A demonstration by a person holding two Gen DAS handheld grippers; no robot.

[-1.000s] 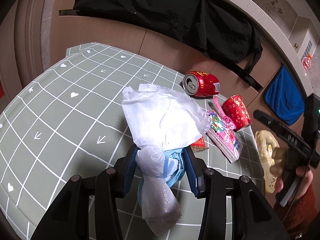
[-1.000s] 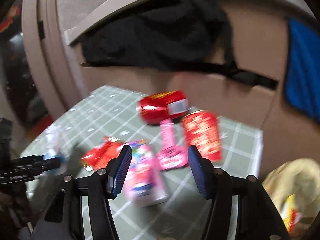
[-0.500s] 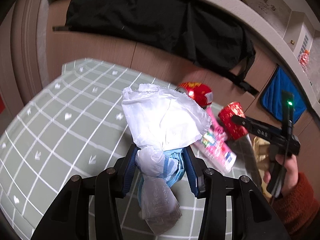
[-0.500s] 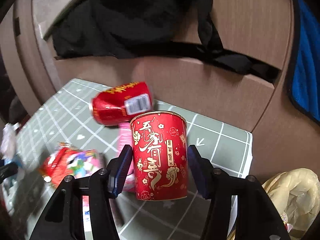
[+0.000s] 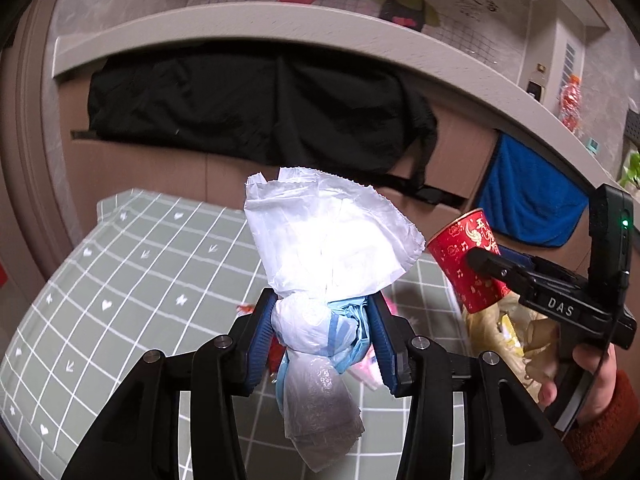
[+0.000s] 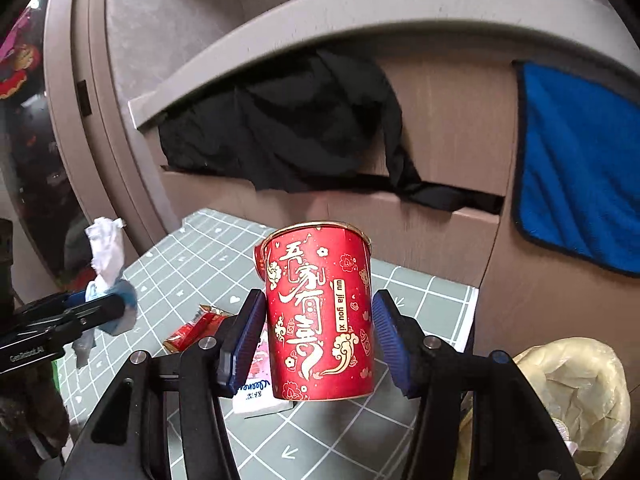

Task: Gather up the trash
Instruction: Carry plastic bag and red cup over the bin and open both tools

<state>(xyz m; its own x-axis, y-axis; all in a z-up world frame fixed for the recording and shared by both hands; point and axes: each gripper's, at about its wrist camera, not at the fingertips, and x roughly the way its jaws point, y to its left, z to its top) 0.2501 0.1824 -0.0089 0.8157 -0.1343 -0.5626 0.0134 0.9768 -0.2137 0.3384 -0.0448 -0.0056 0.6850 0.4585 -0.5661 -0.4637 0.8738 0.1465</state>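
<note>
My left gripper (image 5: 322, 338) is shut on a knotted white and blue plastic bag (image 5: 328, 248) and holds it above the green checked table (image 5: 132, 264). My right gripper (image 6: 318, 326) is shut on a red paper cup (image 6: 320, 312) with gold characters, lifted off the table. The cup also shows in the left wrist view (image 5: 468, 264), tilted, at the right. The bag shows in the right wrist view (image 6: 106, 256) at the left. A red wrapper (image 6: 192, 328) and a pink and white packet (image 6: 260, 388) lie on the table below the cup.
A yellowish trash bag (image 6: 568, 392) stands open off the table's right edge; it also shows in the left wrist view (image 5: 508, 336). A red can (image 6: 259, 260) peeks out behind the cup. A black cloth (image 5: 248, 104) and a blue towel (image 5: 528, 208) hang on the cardboard wall behind.
My right gripper closed in on the red cup, gripped it and lifted it off the table. My left gripper rose with the bag, so the view tilted up toward the wall.
</note>
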